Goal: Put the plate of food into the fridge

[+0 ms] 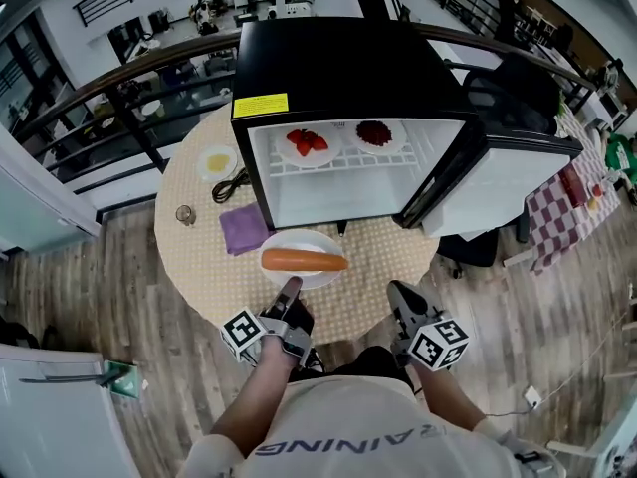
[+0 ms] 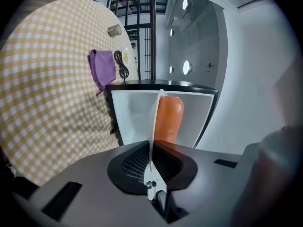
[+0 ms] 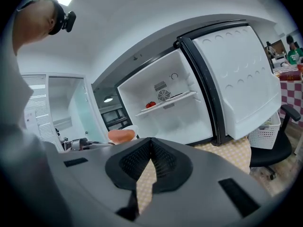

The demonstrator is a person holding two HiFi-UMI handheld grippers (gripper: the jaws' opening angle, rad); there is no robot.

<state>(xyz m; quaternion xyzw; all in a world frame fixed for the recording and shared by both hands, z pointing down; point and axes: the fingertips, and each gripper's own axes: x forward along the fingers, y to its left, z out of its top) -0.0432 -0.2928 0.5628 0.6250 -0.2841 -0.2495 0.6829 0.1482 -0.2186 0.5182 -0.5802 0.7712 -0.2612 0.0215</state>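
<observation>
A white plate (image 1: 299,247) with a long orange sausage (image 1: 304,260) is at the table's near side, in front of the open black mini fridge (image 1: 338,78). My left gripper (image 1: 291,287) is shut on the plate's near rim. In the left gripper view the rim (image 2: 154,119) runs edge-on between the closed jaws (image 2: 152,157), with the sausage (image 2: 169,119) beyond. My right gripper (image 1: 401,293) hovers shut at the table's near edge, right of the plate, holding nothing. Its view (image 3: 150,145) looks at the fridge's white inside (image 3: 175,112).
The fridge's upper shelf carries a plate of strawberries (image 1: 306,144) and a plate of dark red food (image 1: 374,133); the space below is bare. Its door (image 1: 498,182) swings out right. A purple cloth (image 1: 243,229), black cable (image 1: 231,184), small dish (image 1: 217,160) and jar (image 1: 185,214) lie left.
</observation>
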